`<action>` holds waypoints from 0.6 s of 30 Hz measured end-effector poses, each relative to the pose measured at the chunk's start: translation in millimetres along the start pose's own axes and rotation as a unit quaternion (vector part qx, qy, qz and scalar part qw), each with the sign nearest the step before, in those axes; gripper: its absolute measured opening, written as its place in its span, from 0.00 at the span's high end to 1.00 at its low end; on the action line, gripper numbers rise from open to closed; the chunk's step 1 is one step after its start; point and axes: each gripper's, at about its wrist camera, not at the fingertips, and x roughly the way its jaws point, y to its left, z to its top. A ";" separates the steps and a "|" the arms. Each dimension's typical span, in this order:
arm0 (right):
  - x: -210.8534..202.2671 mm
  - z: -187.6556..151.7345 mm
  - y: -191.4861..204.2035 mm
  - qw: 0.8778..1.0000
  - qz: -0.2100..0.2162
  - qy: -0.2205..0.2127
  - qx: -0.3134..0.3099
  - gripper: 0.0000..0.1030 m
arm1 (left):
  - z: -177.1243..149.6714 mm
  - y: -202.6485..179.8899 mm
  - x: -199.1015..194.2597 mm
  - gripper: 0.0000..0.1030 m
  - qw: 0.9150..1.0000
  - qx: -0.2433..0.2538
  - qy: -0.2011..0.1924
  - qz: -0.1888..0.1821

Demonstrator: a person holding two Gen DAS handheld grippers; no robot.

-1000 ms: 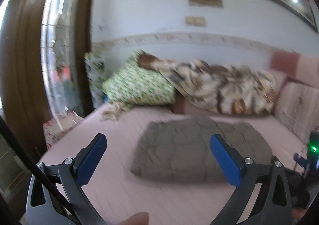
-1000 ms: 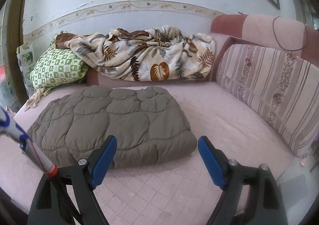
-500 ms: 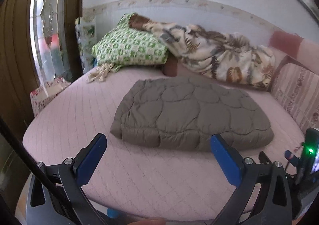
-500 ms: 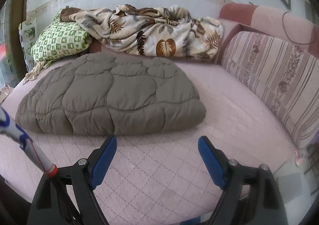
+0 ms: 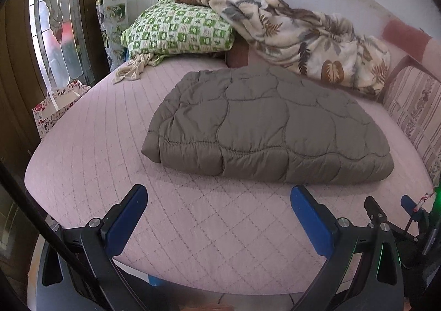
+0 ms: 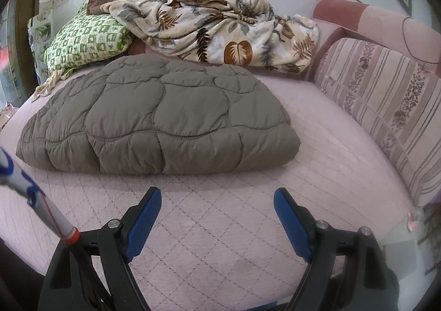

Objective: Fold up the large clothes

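Observation:
A padded grey-brown quilted garment point(image 5: 264, 126) point(image 6: 162, 118) lies folded into a thick flat bundle on the pink quilted sofa seat point(image 5: 193, 222) point(image 6: 220, 217). My left gripper point(image 5: 217, 192) hovers open above the seat just in front of the bundle's near edge, nothing between its blue pads. My right gripper point(image 6: 217, 195) is open too, over bare seat in front of the bundle's right half. Neither touches the garment.
A leaf-print blanket point(image 6: 220, 32) and a green checked pillow point(image 5: 179, 29) are heaped at the back. A striped cushion point(image 6: 386, 107) lines the right side. A patterned gift bag point(image 5: 55, 107) stands on the floor by a glass door point(image 5: 55, 21) at left.
Both grippers have sunk and tipped downward toward the seat, so the garment now looms larger and nearer. Jaws stayed wide. The garment has not moved.

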 end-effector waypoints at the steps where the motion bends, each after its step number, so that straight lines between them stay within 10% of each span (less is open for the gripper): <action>1: 0.8 -0.4 1.1 1.000 0.001 0.002 -0.002 0.16 | -0.1 0.0 1.1 0.00 1.000 -0.001 0.002 0.001; 18: 11.9 -1.2 6.8 1.000 0.010 0.019 -0.016 0.16 | -2.9 -3.0 23.0 0.00 0.999 0.005 0.030 0.009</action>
